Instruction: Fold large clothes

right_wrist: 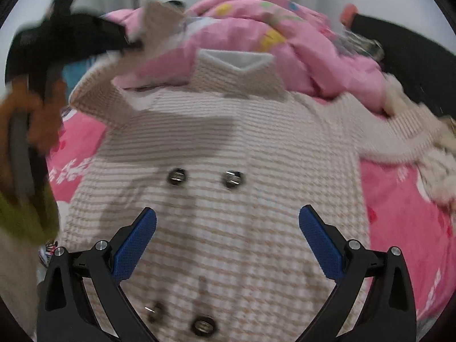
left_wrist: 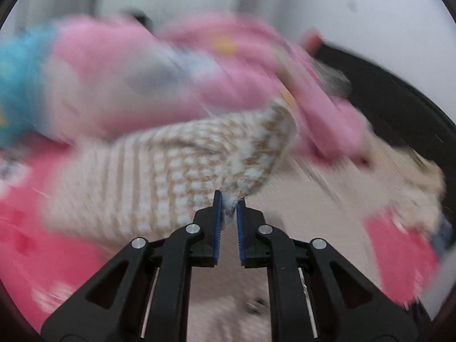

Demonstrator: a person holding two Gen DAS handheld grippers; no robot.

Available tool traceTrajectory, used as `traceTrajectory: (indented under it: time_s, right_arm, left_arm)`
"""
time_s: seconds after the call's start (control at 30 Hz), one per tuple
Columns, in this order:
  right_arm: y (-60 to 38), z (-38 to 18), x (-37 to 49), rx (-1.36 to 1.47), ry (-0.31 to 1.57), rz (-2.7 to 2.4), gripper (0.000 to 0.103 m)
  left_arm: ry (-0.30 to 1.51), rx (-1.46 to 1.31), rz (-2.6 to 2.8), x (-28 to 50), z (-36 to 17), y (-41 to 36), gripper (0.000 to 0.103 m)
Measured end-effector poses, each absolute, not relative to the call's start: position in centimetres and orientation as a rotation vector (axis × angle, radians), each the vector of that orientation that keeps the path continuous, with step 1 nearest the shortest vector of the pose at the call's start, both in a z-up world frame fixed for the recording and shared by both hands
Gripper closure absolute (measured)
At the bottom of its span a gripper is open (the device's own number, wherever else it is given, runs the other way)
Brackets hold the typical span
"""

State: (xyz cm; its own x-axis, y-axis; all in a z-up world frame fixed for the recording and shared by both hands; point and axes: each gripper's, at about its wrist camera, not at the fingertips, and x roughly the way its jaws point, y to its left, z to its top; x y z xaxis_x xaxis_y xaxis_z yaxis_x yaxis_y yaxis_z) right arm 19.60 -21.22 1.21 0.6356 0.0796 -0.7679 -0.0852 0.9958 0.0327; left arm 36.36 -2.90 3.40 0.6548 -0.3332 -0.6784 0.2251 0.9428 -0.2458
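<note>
While the left gripper (left_wrist: pixel 228 199) pinched a bit of the cream and tan knitted jacket (right_wrist: pixel 216 199) between its blue pads, the cloth rose up and away from its tips. Its jaws were shut tight on that knit edge, with only the thin cloth between them. From that gripper, the held part of the jacket stretched ahead and off to the left, like a sleeve or a side flap. That picture was very smeared, so I could not tell which part it was.

Past the held cloth lay a puffy pink quilt (left_wrist: pixel 176 65) with coloured spots, bunched up in a heap. Under everything was a bright pink sheet (left_wrist: pixel 37 228) with white marks.

The right gripper (right_wrist: pixel 228 216) had its two blue pads wide apart, and nothing was between them. It hung just over the body of the jacket. The jacket lay flat in front of it, with its long way running straight ahead from the gripper to the white collar (right_wrist: pixel 233 58) at the far end. Two round metal snaps (right_wrist: pixel 205 177) sat just ahead of the tips, and two more were close under the gripper.

Off to the left of the right gripper, the left gripper showed as a dark blur with a corner of the knit lifted.

I think the left hand was nearer to the part being folded, and it would need to carry that flap across the jacket's middle. No boxes or baskets could be seen.
</note>
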Motion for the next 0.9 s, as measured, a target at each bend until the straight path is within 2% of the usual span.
traceTrajectory:
  time_s: [0.1,0.13,0.2,0.27,0.37,0.57,0.73,0.9]
  right_arm:
    - [-24.0,1.1,19.4,0.029,0.887,0.075,0.005]
    - [-24.6,1.2,19.4,0.035,0.887,0.075,0.005]
    - [-26.2,1.6,19.8,0.058,0.882,0.091,0.005]
    - [-27.2,2.2,20.7,0.088,0.879,0.119,0.005]
    - [-28.0,3.0,22.9,0.157,0.901,0.235,0.005]
    - [-26.4,2.3,29.2,0.298,0.985,0.430,0.005]
    - [-25.9,-1.7,34.2,0.501,1.125,0.493,0.019]
    - [-25.8,-5.9,37.2,0.606,1.229,0.449,0.039]
  left_arm:
    - [1.002,-0.205,-0.425,36.5,-2.4,-5.2,0.090]
    - [1.017,-0.209,-0.415,36.1,-3.2,-5.1,0.089]
    - [0.986,-0.221,-0.409,34.9,-3.8,-4.2,0.081]
    - [0.945,-0.251,-0.411,33.4,-3.3,-2.6,0.052]
    - [0.880,-0.263,-0.338,32.4,-2.1,0.0,0.044]
    - [0.920,-0.265,-0.201,32.2,-3.4,3.2,0.043]
    - [0.979,-0.190,-0.083,32.6,-6.5,3.5,0.043]
    - [0.962,-0.130,-0.051,32.1,-7.6,3.2,0.043]
